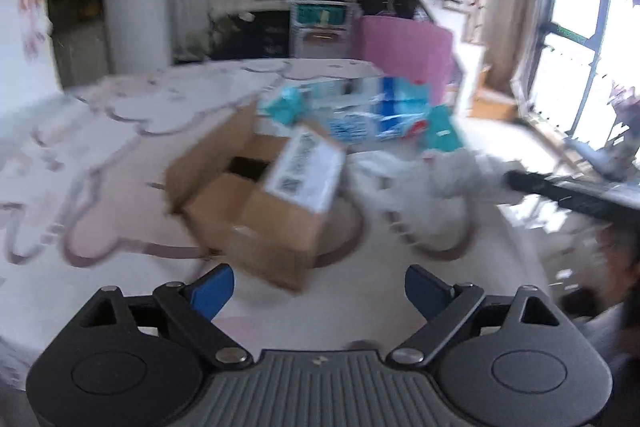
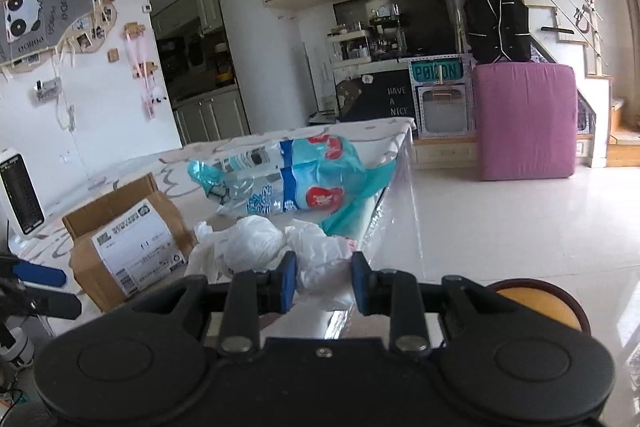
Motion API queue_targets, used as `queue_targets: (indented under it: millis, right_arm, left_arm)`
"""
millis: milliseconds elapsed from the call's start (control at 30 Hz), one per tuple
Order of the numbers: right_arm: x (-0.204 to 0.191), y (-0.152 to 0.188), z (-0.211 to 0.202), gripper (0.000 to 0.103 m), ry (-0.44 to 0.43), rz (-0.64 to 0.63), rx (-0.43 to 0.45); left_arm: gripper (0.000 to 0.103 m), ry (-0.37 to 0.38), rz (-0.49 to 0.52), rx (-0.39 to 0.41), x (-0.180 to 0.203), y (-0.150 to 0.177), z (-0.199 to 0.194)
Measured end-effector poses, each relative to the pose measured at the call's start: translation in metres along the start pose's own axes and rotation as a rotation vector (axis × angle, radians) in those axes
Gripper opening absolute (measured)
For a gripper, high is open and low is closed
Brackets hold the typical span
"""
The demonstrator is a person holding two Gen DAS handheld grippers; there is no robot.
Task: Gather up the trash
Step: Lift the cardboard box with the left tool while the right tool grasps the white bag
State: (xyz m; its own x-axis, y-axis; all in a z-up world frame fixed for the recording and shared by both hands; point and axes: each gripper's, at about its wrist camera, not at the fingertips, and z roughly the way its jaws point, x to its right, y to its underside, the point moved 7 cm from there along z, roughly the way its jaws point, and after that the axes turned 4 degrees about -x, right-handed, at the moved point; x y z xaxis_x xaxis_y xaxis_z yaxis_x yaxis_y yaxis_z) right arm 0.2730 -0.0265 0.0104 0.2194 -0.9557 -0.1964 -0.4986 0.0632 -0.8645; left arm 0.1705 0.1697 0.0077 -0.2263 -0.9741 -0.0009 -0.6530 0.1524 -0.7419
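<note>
Trash lay bunched at the right end of a patterned table [image 2: 120, 171].

White plastic bags [image 2: 256, 243] sat crumpled at the near right edge, and the right gripper [image 2: 324, 281] had its blue fingers [image 2: 289, 281] narrowly parted around a fold of that plastic; whether they truly pinched it could not be told. Just beyond lay a blue and clear plastic wrapper [image 2: 296, 179]. Left of the bags stood an open cardboard box [image 2: 128, 243] with a shipping label, tilted in the blurred left view. The left gripper [image 1: 318, 293] hovered near the box [image 1: 256, 203] with fingers [image 1: 212, 289] spread wide and nothing between them. Farther right, on the floor, stood a pink block [image 2: 524, 123].
</note>
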Motion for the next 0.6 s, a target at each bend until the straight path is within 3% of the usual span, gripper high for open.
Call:
queue_targets:
  millis: [167, 467, 533, 600]
  right_arm:
    - [-0.019, 0.011, -0.001, 0.030, -0.088, 0.023, -0.080]
    - [-0.066, 0.021, -0.007, 0.039, -0.284, -0.062, -0.186]
    - [-0.072, 0.024, -0.009, 0.060, -0.299, -0.131, -0.185]
    - [-0.075, 0.025, -0.010, 0.071, -0.314, -0.213, -0.181]
  left_arm:
    - [0.100, -0.075, -0.027, 0.052, -0.033, 0.003, 0.014]
    - [0.103, -0.004, 0.053, 0.153, -0.044, -0.009, 0.043]
    - [0.103, 0.020, 0.049, 0.167, -0.045, -0.012, 0.047]
    - [0.103, 0.045, 0.047, 0.181, -0.045, -0.016, 0.053]
